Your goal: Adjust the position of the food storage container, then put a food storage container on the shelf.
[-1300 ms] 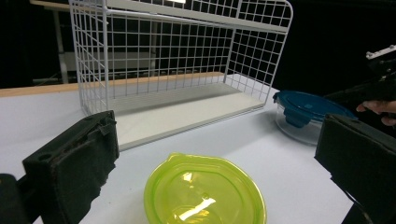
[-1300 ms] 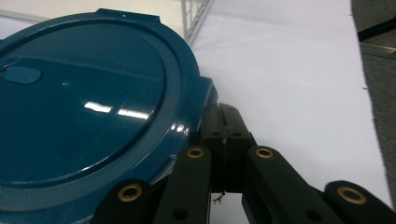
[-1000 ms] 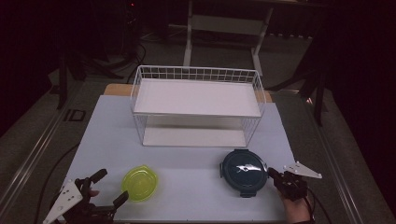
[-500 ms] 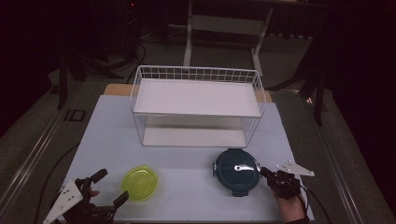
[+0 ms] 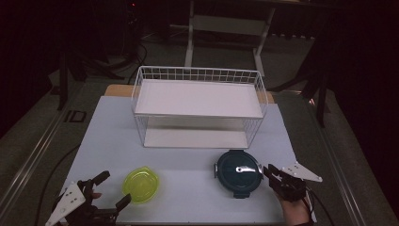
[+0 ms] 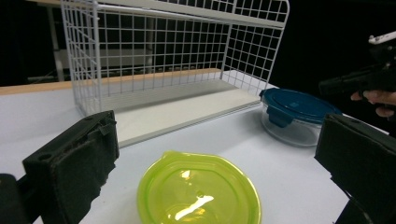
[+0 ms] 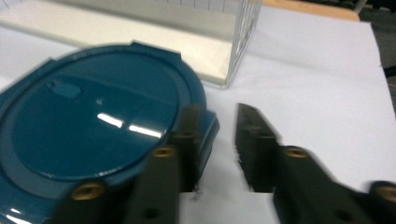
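Both forearms enter from the near edge of the white surface (image 5: pixel 188 162). The left tongs (image 5: pixel 108 193) lie low at the near-left corner, angled toward the middle, jaws spread wide and holding nothing; in the left gripper view the two black jaws stand far apart at either side, with the yellow-green lid (image 6: pixel 198 189) lying flat on the surface between and just ahead of them, untouched. In the high view this lid (image 5: pixel 140 183) sits just right of the left tongs. The right tongs (image 5: pixel 269 173) come in at the near-right corner, pointing left at the dark teal lidded container (image 5: pixel 238 172), which rests on the surface just in front of the white wire rack (image 5: pixel 197 106). In the right gripper view the jaws stand a little apart; one jaw overlaps the clasp tab at the container's (image 7: pixel 93 126) rim, the other stands clear over bare surface. Whether that jaw touches the tab cannot be told, as the jaws are blurred. The right hand (image 5: pixel 295 214) is cut off at the bottom edge of the high view, and the left hand is largely hidden beneath its grey plate. In the left gripper view the container (image 6: pixel 299 114) shows a clear body under its teal lid, with the right tongs (image 6: pixel 327 86) dark and indistinct just beside it.
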{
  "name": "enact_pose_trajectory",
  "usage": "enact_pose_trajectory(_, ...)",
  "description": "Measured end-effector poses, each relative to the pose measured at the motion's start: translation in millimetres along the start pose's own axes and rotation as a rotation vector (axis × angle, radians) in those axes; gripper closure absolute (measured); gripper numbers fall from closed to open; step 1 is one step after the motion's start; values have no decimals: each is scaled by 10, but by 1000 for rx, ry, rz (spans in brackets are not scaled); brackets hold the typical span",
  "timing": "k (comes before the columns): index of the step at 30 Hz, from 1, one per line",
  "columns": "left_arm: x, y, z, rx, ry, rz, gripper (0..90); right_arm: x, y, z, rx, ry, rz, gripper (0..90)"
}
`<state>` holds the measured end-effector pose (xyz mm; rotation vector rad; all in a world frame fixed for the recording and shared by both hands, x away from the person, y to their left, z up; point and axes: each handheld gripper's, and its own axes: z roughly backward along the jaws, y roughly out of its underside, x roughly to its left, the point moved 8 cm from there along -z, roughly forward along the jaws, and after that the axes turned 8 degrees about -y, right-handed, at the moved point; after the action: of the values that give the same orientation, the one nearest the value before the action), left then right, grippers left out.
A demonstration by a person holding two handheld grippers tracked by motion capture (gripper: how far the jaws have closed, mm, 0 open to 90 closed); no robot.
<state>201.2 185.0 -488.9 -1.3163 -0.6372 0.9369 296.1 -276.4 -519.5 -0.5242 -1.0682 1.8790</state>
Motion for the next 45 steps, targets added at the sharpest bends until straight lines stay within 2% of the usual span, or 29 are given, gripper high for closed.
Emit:
enact_pose_trajectory(1, -81, 11, -58, 21, 37, 2, 0, -4, -13, 11, -8, 2, -4, 641)
enact_pose_trajectory(2, -81, 11, -58, 21, 37, 2, 0, -4, -13, 11, -8, 2, -4, 641)
enact_pose_trajectory(3, -116, 8, -85, 28, 47, 1, 0, -5, -74, 45, -40, -8, -11, 441)
enact_pose_trajectory(5, -190, -22, -129, 35, 67, -11, 0, 22, -128, 82, -64, -25, -15, 413)
enact_pose_trajectory(8, -291, -107, -176, 42, 109, 6, 0, 97, -217, 149, -115, -78, -7, 244)
enact_pose_trajectory(10, -369, -186, -224, 50, 129, -10, 0, 160, -267, 187, -131, -121, 9, 150)
enact_pose_trajectory(12, -426, -248, -264, 56, 142, -31, 0, 195, -323, 234, -157, -125, 20, 141)
enact_pose_trajectory(13, -472, -296, -291, 53, 155, -29, 0, 211, -339, 250, -161, -128, 27, 134)
enact_pose_trajectory(15, -541, -366, -332, 55, 174, -35, 0, 242, -391, 311, -180, -101, 70, 139)
enact_pose_trajectory(17, -607, -435, -376, 55, 189, -43, 0, 271, -437, 366, -202, -94, 91, 141)
enact_pose_trajectory(19, -671, -502, -422, 58, 204, -56, 0, 303, -476, 408, -215, -112, 106, 145)
enact_pose_trajectory(23, -790, -644, -531, 58, 232, -58, 0, 329, -557, 504, -251, -111, 139, 180)
enact_pose_trajectory(27, -872, -721, -665, 71, 250, -67, 0, 321, -588, 548, -250, -132, 117, 180)
enact_pose_trajectory(30, -928, -747, -784, 88, 275, -37, 0, 283, -587, 538, -238, -126, 112, 180)
enact_pose_trajectory(32, -974, -749, -867, 98, 279, -46, 0, 241, -582, 527, -236, -100, 115, 191)
enact_pose_trajectory(37, -1109, -731, -1088, 132, 299, -64, 0, 203, -570, 535, -248, -88, 126, 212)
enact_pose_trajectory(39, -1149, -733, -1179, 144, 304, -52, 0, 196, -563, 532, -243, -90, 128, 224)
enact_pose_trajectory(41, -1187, -736, -1275, 155, 309, -43, 0, 201, -548, 528, -238, -129, 88, 259)
enact_pose_trajectory(45, -1223, -713, -1488, 190, 320, 27, 0, 187, -529, 521, -232, -108, 99, 228)
